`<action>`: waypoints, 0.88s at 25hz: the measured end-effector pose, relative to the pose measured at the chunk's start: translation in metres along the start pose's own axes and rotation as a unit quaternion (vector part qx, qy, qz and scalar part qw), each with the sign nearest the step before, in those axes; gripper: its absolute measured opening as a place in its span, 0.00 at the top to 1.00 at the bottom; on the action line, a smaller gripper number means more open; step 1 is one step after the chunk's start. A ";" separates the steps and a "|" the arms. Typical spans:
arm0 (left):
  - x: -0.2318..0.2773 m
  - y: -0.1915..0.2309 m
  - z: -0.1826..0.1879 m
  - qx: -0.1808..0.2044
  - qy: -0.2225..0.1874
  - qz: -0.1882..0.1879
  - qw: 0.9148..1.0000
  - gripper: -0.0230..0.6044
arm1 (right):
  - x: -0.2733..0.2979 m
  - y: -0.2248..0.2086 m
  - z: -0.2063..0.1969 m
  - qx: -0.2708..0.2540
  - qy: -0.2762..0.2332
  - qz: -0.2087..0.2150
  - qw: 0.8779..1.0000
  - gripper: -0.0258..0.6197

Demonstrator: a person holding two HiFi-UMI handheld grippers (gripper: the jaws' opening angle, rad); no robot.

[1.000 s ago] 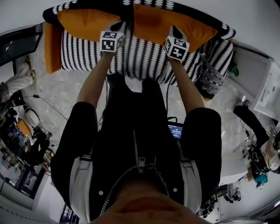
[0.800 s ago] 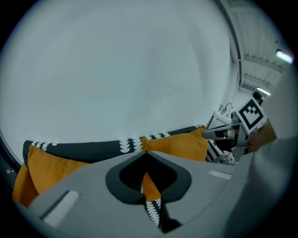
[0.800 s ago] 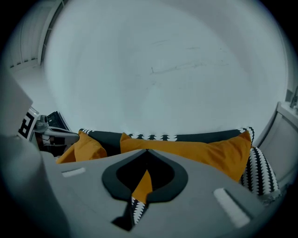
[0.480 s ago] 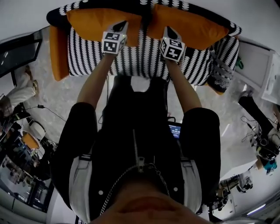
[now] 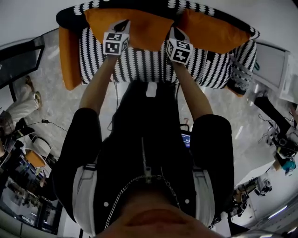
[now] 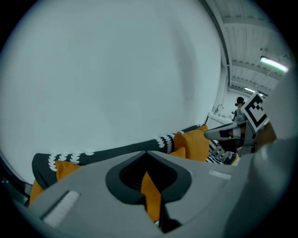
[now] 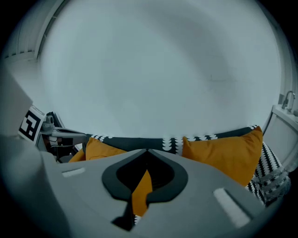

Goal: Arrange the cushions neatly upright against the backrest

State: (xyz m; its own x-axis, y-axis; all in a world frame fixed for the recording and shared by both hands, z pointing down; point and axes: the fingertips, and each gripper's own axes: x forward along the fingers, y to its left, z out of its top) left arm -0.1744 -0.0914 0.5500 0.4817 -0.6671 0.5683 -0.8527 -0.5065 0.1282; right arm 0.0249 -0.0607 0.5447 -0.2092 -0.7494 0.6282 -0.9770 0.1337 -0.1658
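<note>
A black-and-white patterned sofa (image 5: 153,65) carries orange cushions. One wide orange cushion (image 5: 144,25) leans on the backrest (image 5: 74,11) between my two grippers. My left gripper (image 5: 122,25) is shut on its lower left part, with orange fabric (image 6: 151,197) pinched in the jaws. My right gripper (image 5: 173,33) is shut on orange fabric (image 7: 141,190) at that cushion's right corner, by the gap to a second orange cushion (image 5: 214,32). A third orange cushion (image 5: 69,58) stands at the sofa's left arm.
A grey knitted throw (image 5: 240,76) hangs over the sofa's right end. A white cabinet (image 5: 274,65) stands to its right. Cables and gear lie on the floor at the right (image 5: 279,144), and a person (image 5: 18,104) is at the left. A plain wall rises behind the backrest.
Both grippers have risen toward the backrest and drawn closer together. The cushion between them now spreads wider along the backrest, reaching the second cushion.
</note>
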 end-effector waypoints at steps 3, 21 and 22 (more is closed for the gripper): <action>-0.010 0.035 -0.004 -0.010 -0.003 0.016 1.000 0.95 | 0.013 0.024 0.002 -0.010 0.006 0.007 1.000 0.96; -0.024 0.186 -0.044 -0.033 0.006 0.069 0.997 0.95 | 0.089 0.092 -0.001 -0.025 0.039 0.020 0.999 0.96; -0.021 0.190 -0.044 -0.031 0.004 0.069 0.997 0.95 | 0.092 0.091 0.000 -0.024 0.039 0.020 0.999 0.96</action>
State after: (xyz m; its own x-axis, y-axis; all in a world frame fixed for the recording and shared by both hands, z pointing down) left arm -0.3556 -0.1497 0.5980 0.3568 -0.7240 0.5903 -0.9219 -0.3749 0.0975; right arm -0.0838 -0.1177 0.5876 -0.2497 -0.6907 0.6787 -0.9680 0.1953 -0.1574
